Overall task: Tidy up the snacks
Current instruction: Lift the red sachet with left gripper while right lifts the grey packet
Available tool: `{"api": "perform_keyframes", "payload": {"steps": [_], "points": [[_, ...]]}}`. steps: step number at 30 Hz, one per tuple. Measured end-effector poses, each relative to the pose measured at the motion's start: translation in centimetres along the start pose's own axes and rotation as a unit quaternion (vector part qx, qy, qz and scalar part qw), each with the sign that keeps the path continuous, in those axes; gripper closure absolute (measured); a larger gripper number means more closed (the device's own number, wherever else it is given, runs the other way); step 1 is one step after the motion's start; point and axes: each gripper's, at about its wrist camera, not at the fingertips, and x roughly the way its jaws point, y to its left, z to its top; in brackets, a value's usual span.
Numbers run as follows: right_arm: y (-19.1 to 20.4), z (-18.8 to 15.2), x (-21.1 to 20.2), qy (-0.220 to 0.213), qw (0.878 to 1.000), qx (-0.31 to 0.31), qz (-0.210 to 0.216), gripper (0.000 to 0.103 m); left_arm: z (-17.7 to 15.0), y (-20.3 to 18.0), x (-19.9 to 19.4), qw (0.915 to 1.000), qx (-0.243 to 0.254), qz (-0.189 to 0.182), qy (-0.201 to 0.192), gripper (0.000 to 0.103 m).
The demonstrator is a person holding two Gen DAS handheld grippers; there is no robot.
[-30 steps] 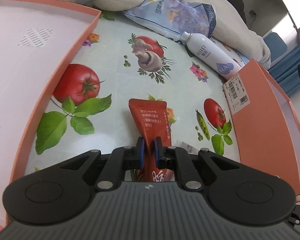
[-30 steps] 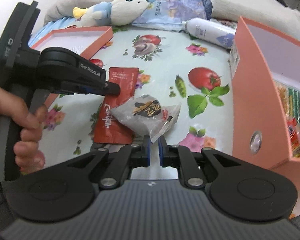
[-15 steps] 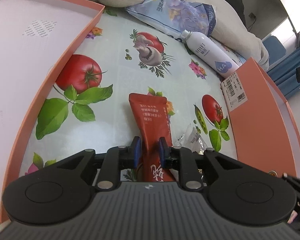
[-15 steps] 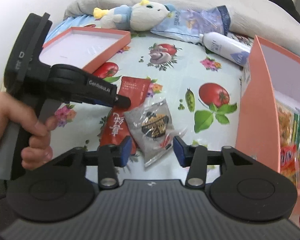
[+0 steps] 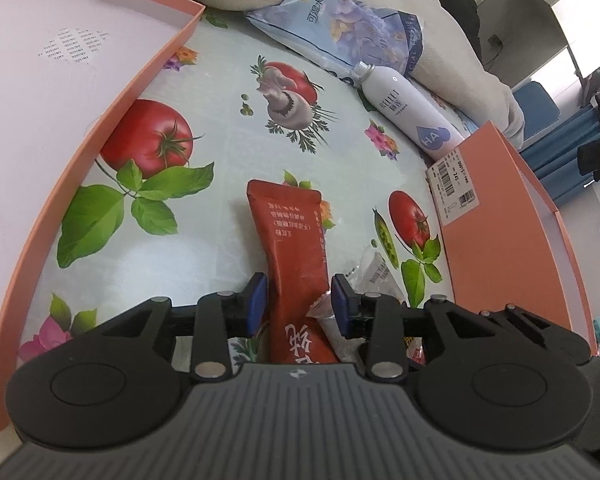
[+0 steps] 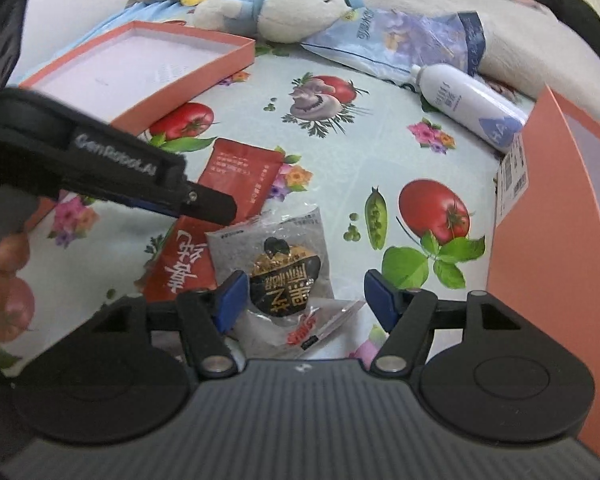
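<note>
Two packets lie side by side in the middle of the surface, and each pair of tongs stands over one of them. The left tongs (image 5: 298,300) straddle the red packet (image 5: 290,240), their pads a little clear of its sides and opening wider; nothing is gripped. That packet's long axis runs straight away from the left tongs toward the far edge, so the pads would close across its narrow width. The right tongs (image 6: 302,302) are also opening, spread wide over the gray packet (image 6: 276,264), with the left pad just beside its edge and the right pad well apart from it; they hold nothing either. The gray packet lies partly on top of the red one's near end, its length also running away from the right tongs. By my judgement the gray packet has to go first, since it overlaps the red one, and the right hand is the nearer to it.

Toward the right edge stands the orange box (image 6: 540,208), snacks faintly visible inside at its far right, and it is my guess for where the packets belong. Its lid (image 5: 52,92) lies open along the left edge. At the far edge rest a white spray bottle (image 5: 404,110), a blue bag (image 5: 340,20) and a plush toy (image 6: 284,10). A vegetable-print cloth (image 5: 220,120) covers the surface, and a gray blanket lies heaped beyond it.
</note>
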Motion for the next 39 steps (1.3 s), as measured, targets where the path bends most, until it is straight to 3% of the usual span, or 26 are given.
{"api": "perform_keyframes", "payload": {"steps": [4,14,19,23,29,33,36,39], "points": [[-0.9,-0.6,-0.1,0.010,0.999,0.026,0.023,0.036,-0.1,-0.1,0.1,1.0000,0.002,0.001,-0.002,0.061],[0.0,-2.3,-0.4,0.025,0.996,-0.001,0.091,0.037,0.1,-1.8,0.8,0.9990,0.034,0.030,0.003,0.053],[0.9,-2.4,-0.4,0.027,0.996,-0.021,0.081,0.037,0.1,-3.1,1.5,0.9960,0.066,0.059,0.008,0.052],[1.5,-2.6,-0.9,0.023,0.996,-0.026,0.078,0.048,0.0,-3.7,1.8,0.9937,0.084,0.074,0.006,0.052],[1.3,-3.2,-2.0,0.013,0.998,-0.005,0.058,0.057,0.1,-3.5,1.7,0.9949,0.073,0.069,0.007,0.051],[0.6,-3.9,-2.9,0.008,0.999,0.020,0.028,0.058,-0.1,-3.4,1.9,0.9964,0.079,0.031,0.006,0.025],[0.0,-4.5,-3.5,0.007,0.999,0.046,0.009,0.059,-0.4,-4.7,2.3,0.9923,0.113,0.049,0.013,0.021],[-0.2,-5.1,-3.8,0.009,0.998,0.058,0.000,0.059,-1.2,-6.3,2.9,0.9829,0.162,0.086,0.017,0.023]]}}
